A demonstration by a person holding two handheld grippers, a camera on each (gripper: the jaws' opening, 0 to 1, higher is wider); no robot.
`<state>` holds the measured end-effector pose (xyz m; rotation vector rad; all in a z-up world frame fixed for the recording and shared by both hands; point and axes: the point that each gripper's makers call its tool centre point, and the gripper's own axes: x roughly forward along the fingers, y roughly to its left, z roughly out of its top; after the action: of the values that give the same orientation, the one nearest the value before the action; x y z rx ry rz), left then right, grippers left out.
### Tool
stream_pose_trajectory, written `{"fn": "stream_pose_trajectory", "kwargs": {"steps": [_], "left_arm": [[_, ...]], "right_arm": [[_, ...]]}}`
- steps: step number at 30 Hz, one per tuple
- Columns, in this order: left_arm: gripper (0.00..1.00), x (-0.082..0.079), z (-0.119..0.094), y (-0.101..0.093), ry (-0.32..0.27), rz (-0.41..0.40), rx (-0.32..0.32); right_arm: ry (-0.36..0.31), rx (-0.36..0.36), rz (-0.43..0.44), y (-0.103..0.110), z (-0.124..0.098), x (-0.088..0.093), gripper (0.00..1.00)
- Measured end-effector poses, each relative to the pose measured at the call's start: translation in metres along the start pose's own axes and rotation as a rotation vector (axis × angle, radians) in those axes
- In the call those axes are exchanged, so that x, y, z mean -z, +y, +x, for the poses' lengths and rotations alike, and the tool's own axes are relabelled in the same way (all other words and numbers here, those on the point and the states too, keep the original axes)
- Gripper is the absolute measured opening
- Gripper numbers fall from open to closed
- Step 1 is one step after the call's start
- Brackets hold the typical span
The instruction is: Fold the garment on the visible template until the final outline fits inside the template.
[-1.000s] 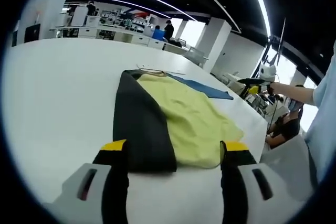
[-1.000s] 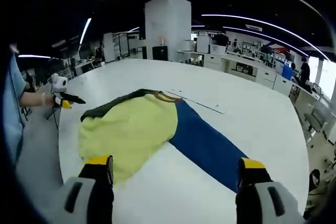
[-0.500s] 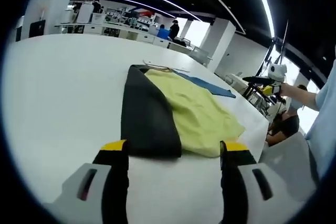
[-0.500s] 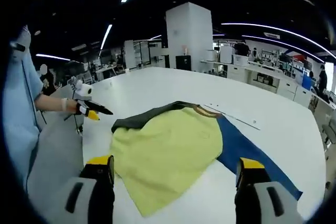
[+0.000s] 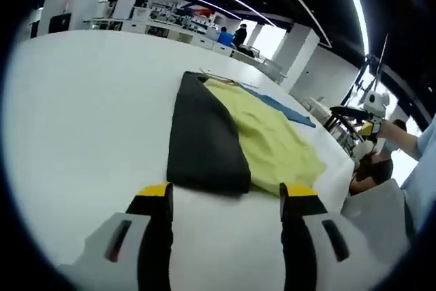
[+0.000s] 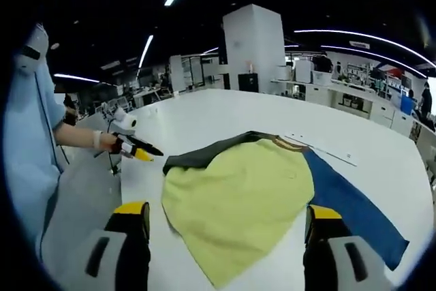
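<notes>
A long-sleeved garment lies flat on the white table (image 5: 82,100). It has a yellow body (image 5: 272,138), a black sleeve (image 5: 204,134) and a blue sleeve (image 5: 286,108). My left gripper (image 5: 226,199) is open, just short of the black sleeve's end, with nothing between its jaws. In the right gripper view the yellow body (image 6: 238,195) spreads ahead, with the black sleeve (image 6: 204,158) on its far left and the blue sleeve (image 6: 354,209) on its right. My right gripper (image 6: 225,219) hangs open above the yellow hem. A thin pale strip (image 6: 327,151) lies on the table past the collar.
A person's hand holds the left gripper (image 6: 139,151) off the table's left edge in the right gripper view. The right gripper (image 5: 357,110) shows past the table's right edge in the left gripper view. A seated person (image 5: 371,165) is beyond that edge. Desks and a white pillar (image 6: 252,49) stand far behind.
Both cameras have moved: the left one has come closer to the black sleeve's end, the right one closer to the yellow hem and to the left. The garment lies as before.
</notes>
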<state>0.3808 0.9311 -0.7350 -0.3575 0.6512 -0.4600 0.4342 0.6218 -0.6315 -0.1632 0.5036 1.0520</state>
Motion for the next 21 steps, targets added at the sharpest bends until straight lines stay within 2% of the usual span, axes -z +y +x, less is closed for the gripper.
{"fn": "stream_pose_trajectory", "kwargs": {"steps": [4,7,12,15,21], "left_arm": [[0.57,0.001,0.006,0.005,-0.025,-0.156,-0.019],[0.48,0.004,0.007,0.009,-0.022,-0.191,-0.033],[0.40,-0.005,0.012,0.014,-0.056,-0.338,-0.036],[0.37,-0.007,0.016,0.019,-0.070,-0.349,-0.048],[0.11,-0.002,0.021,0.022,-0.061,-0.350,-0.070]], "right_arm": [[-0.011,0.009,0.015,-0.001,-0.003,0.000,0.95],[-0.014,0.009,0.018,-0.001,-0.005,0.001,0.95],[-0.030,0.011,0.031,-0.001,-0.007,0.001,0.94],[-0.032,0.009,0.027,0.001,-0.006,0.002,0.94],[-0.044,-0.002,0.033,0.003,-0.006,0.002,0.94]]}}
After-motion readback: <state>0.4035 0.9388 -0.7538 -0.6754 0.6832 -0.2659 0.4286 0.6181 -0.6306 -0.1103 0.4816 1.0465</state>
